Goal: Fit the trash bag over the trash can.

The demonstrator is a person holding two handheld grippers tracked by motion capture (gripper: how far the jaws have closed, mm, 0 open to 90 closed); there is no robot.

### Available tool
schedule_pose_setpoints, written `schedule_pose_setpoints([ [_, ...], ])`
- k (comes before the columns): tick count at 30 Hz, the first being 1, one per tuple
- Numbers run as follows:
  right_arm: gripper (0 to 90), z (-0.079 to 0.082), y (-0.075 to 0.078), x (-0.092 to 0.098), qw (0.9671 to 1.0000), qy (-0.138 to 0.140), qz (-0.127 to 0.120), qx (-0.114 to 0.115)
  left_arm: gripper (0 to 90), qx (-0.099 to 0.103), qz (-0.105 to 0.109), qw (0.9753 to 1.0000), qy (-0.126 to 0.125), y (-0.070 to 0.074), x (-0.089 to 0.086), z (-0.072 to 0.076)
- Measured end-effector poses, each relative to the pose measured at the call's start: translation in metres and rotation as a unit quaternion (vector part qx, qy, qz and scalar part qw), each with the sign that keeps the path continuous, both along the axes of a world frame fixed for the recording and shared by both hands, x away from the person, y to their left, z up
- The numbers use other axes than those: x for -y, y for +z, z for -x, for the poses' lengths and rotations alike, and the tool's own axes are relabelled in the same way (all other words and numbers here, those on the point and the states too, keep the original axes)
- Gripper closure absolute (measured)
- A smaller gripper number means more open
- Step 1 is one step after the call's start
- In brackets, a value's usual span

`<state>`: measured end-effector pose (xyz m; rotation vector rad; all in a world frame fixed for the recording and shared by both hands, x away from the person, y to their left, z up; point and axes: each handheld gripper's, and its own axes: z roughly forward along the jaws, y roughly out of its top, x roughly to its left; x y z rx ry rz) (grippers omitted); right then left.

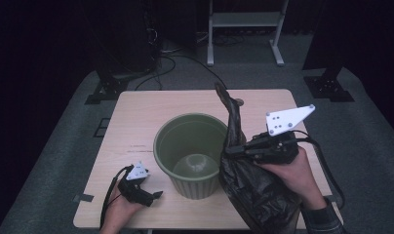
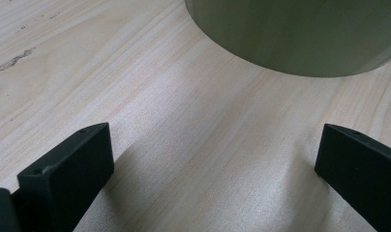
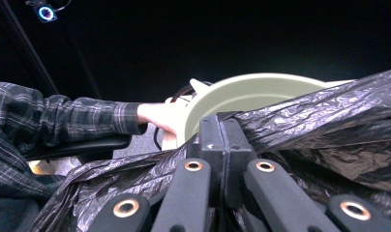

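A light wooden table (image 1: 136, 117) stands on grey carpet in a dark room, and a person works at its near edge with a handheld gripper in each hand. At the middle of the table stands a round olive-green plastic bin (image 1: 192, 148), upright and open at the top, its pale inside bottom visible from above.

Just right of the bin, touching its rim, hangs a crumpled black plastic bag (image 1: 248, 190). Its bulk slumps towards the table's near right corner, and one twisted tail of it rises above the bin's right side, pointing towards the far edge. The right gripper (image 1: 234, 150) — black, with a grey three-cornered plate on top — is held by a hand (image 1: 290, 173) in a plaid sleeve, above the table's right half. Its jaws are pressed together on a fold of the bag at the bin's rim; the right gripper view shows the black film pinched tight between them, with the green rim (image 3: 251, 92) just beyond.

The left gripper (image 1: 156, 196) rests low near the table's near left corner, close beside the bin's base but apart from it. Its jaws stand wide apart and hold nothing — the left gripper view shows bare wood grain between them and the bin's green wall (image 2: 300, 34) ahead.
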<state>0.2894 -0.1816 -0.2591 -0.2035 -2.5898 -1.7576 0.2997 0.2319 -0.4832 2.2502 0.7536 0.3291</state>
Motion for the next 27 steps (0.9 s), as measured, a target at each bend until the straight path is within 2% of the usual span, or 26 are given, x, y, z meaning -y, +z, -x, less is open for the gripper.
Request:
schedule_pose_setpoints([
  [7, 89.6, -0.011, 0.006, -0.033, 0.9996, 0.027, 0.007, -0.003, 0.0, 0.000, 0.000, 1.0000, 0.000, 0.000, 0.000, 0.000],
  [8, 89.6, -0.011, 0.006, -0.033, 0.9996, 0.027, 0.007, -0.003, 0.0, 0.000, 0.000, 1.0000, 0.000, 0.000, 0.000, 0.000],
  [12, 89.6, -0.022, 0.003, -0.056, 0.9989, 0.044, 0.008, -0.017, 0.0, 0.000, 0.000, 1.0000, 0.000, 0.000, 0.000, 0.000],
  [16, 89.6, -0.030, 0.000, -0.079, 0.9979, 0.055, 0.020, -0.025, 0.0, 0.000, 0.000, 1.0000, 0.000, 0.000, 0.000, 0.000],
  [21, 89.6, -0.042, 0.000, -0.104, 0.9973, 0.055, 0.030, -0.037, 0.0, 0.000, 0.000, 1.0000, 0.000, 0.000, 0.000, 0.000],
  [27, 89.6, -0.044, 0.002, -0.136, 0.9961, 0.062, 0.044, -0.044, 0.0, 0.000, 0.000, 1.0000, 0.000, 0.000, 0.000, 0.000],
])
